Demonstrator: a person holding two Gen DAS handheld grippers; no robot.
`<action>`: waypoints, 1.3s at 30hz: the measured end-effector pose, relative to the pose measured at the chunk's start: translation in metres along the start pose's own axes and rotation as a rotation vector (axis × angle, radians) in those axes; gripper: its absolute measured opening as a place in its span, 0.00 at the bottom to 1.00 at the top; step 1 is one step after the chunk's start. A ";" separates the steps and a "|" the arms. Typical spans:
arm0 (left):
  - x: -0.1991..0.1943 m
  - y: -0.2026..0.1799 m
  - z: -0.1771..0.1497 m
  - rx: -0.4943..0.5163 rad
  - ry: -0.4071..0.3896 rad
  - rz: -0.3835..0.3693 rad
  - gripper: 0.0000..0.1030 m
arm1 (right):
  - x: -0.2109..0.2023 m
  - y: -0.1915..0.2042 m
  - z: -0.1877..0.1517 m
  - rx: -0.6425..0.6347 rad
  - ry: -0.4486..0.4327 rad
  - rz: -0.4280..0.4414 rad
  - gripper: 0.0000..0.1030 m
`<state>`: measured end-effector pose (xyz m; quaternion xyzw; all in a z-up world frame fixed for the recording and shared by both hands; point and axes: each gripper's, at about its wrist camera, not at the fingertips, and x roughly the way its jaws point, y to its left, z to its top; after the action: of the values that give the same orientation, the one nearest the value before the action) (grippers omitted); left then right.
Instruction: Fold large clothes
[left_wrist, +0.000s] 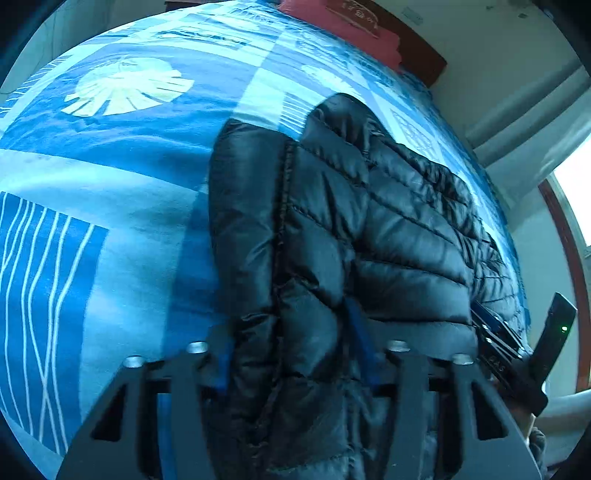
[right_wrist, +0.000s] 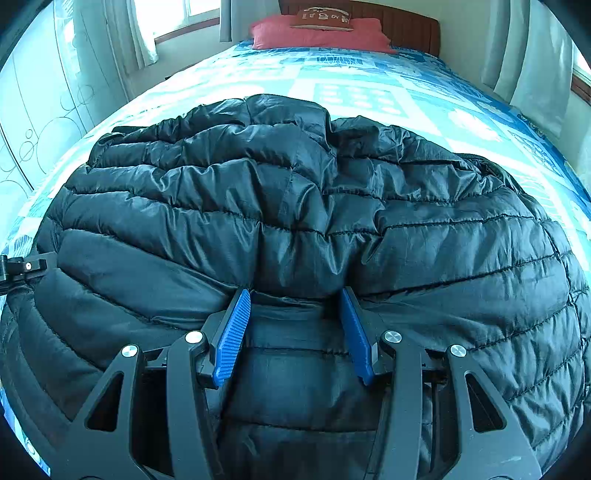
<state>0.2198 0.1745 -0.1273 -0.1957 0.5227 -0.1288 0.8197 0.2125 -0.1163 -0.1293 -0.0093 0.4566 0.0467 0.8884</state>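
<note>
The big bed with the blue and white patterned cover (right_wrist: 369, 85) fills most of both views. A red pillow (right_wrist: 317, 35) lies at the far end by the dark wooden headboard (right_wrist: 406, 22).

The puffy black quilted jacket (right_wrist: 295, 206) lies on the bed cover, near the close end of the bed. It is bunched up and not flat. In the left view one long padded part lies along its left side, beside bare bed cover.

The right gripper (right_wrist: 295, 325) has a thick roll of the jacket's near edge between its blue ridged pads (right_wrist: 232, 339). The pads seem to press on the cloth from both sides, so it looks like it is holding the jacket.

The left gripper (left_wrist: 291, 354) is down over the jacket's left part. The padded cloth bulges up between its blue pads (left_wrist: 223, 369), which are half hidden and blurry. It looks like a pinch on the jacket, with the pads fairly close together.

I think the step is to grab the near edge with both grippers, ready to fold it over. To do it well, both should bite deep into the puffy cloth, because it looks slippery. Then lift both at the same height, so the fold comes out straight.
</note>
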 end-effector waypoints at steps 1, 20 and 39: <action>-0.002 -0.004 0.001 0.003 -0.002 0.002 0.33 | 0.000 0.001 0.000 -0.002 0.000 -0.003 0.47; -0.073 -0.127 0.005 0.167 -0.182 0.156 0.19 | -0.090 -0.046 -0.005 0.072 -0.093 -0.022 0.56; 0.012 -0.326 -0.040 0.468 -0.145 0.187 0.19 | -0.166 -0.181 -0.049 0.265 -0.177 -0.144 0.61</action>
<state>0.1870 -0.1283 -0.0036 0.0398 0.4342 -0.1554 0.8864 0.0931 -0.3113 -0.0284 0.0792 0.3769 -0.0771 0.9196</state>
